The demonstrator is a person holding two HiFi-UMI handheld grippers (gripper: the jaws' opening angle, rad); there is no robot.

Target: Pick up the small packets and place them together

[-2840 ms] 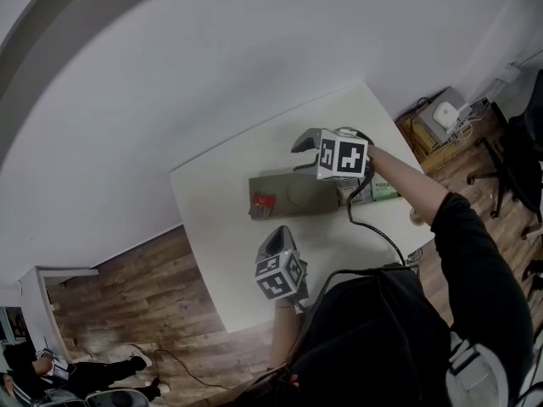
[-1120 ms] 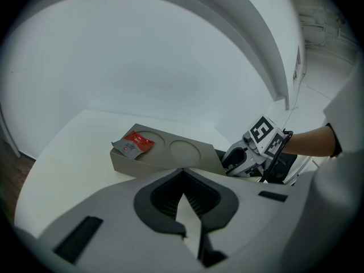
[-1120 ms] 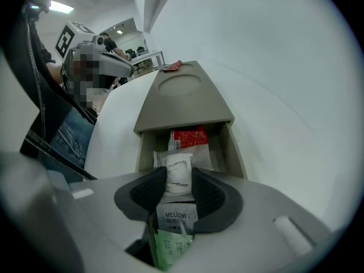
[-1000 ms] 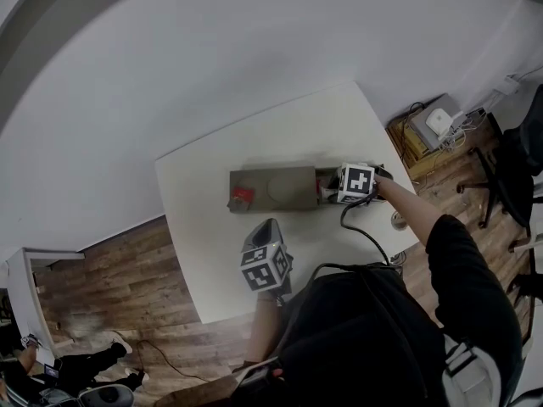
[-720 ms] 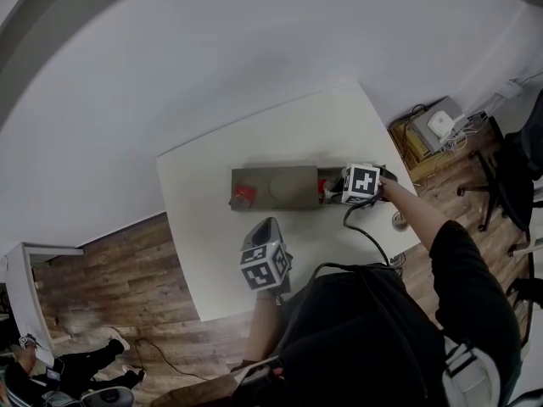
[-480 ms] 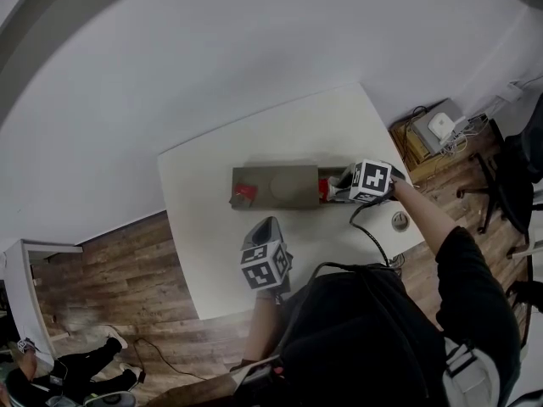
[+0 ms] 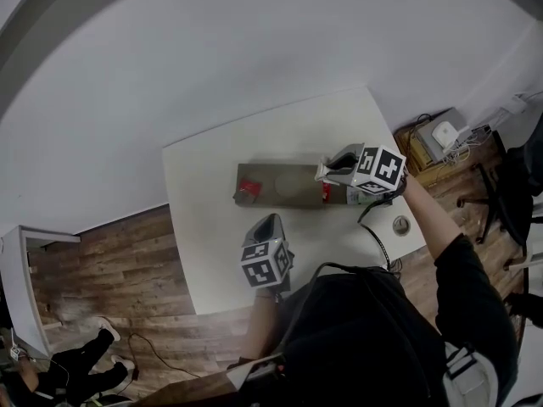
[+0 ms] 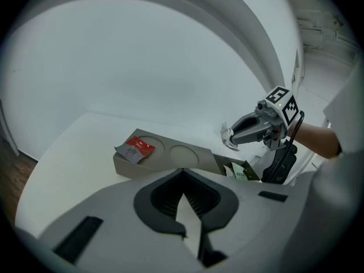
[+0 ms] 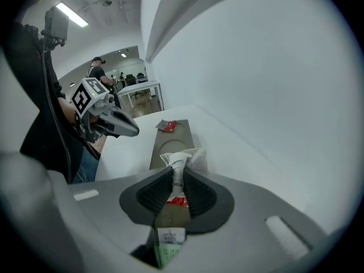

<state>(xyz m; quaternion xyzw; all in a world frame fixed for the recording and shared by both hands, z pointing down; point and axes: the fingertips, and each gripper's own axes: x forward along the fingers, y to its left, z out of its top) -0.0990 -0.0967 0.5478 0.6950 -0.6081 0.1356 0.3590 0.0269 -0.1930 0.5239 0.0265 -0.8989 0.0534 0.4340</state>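
Note:
A grey-brown tray (image 7: 288, 186) with round hollows lies across the white table (image 7: 204, 227). One red-and-silver packet (image 7: 247, 193) rests on its left end, also seen as the red packet (image 8: 136, 148) and, far off, (image 9: 167, 126). My right gripper (image 7: 336, 170) hangs above the tray's right end, shut on a crumpled white packet (image 9: 181, 159); its jaws have just been closing on it. Under it lie another red packet (image 9: 178, 202) and a green packet (image 9: 168, 240). My left gripper (image 7: 268, 225) hovers near the table's front, shut and empty.
A black cable (image 7: 373, 227) trails from the right gripper past a round table grommet (image 7: 400, 224). Off the table's right edge stand a low shelf with a white device (image 7: 443, 134) and a chair (image 7: 509, 193). Wooden floor (image 7: 127, 295) lies beyond the left edge.
My right gripper has lifted off the tray's right end with the white packet in its jaws and moved slightly left. The left gripper has stayed put.

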